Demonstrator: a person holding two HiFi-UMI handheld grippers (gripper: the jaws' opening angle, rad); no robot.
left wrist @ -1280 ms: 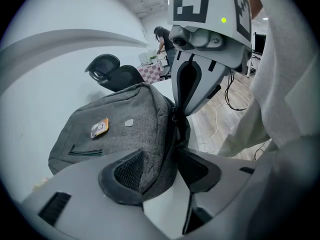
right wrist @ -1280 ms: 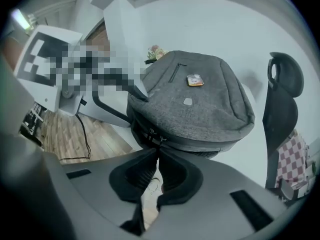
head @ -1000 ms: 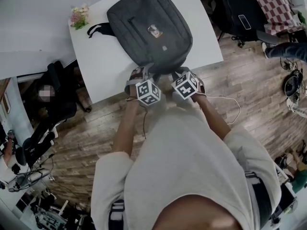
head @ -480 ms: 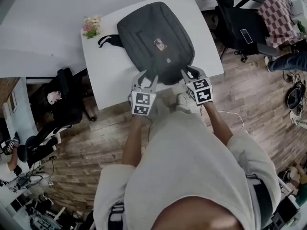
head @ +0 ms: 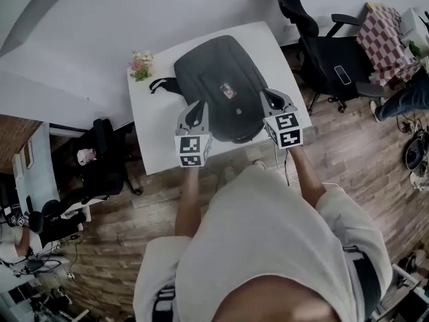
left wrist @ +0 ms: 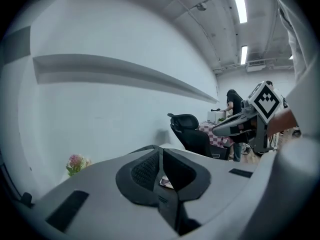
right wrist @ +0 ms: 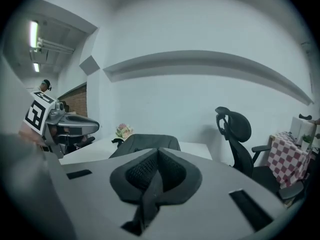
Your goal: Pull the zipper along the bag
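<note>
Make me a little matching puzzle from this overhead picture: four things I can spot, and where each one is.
Things:
1 backpack
2 flowers
3 office chair
4 checkered cloth

Places:
A at the far left corner of the white table
B on the wooden floor, right of the table
C beyond the chair, near the view's top right corner
D lying flat across the table's middle

Pairs: 1-D, 2-A, 3-B, 4-C
</note>
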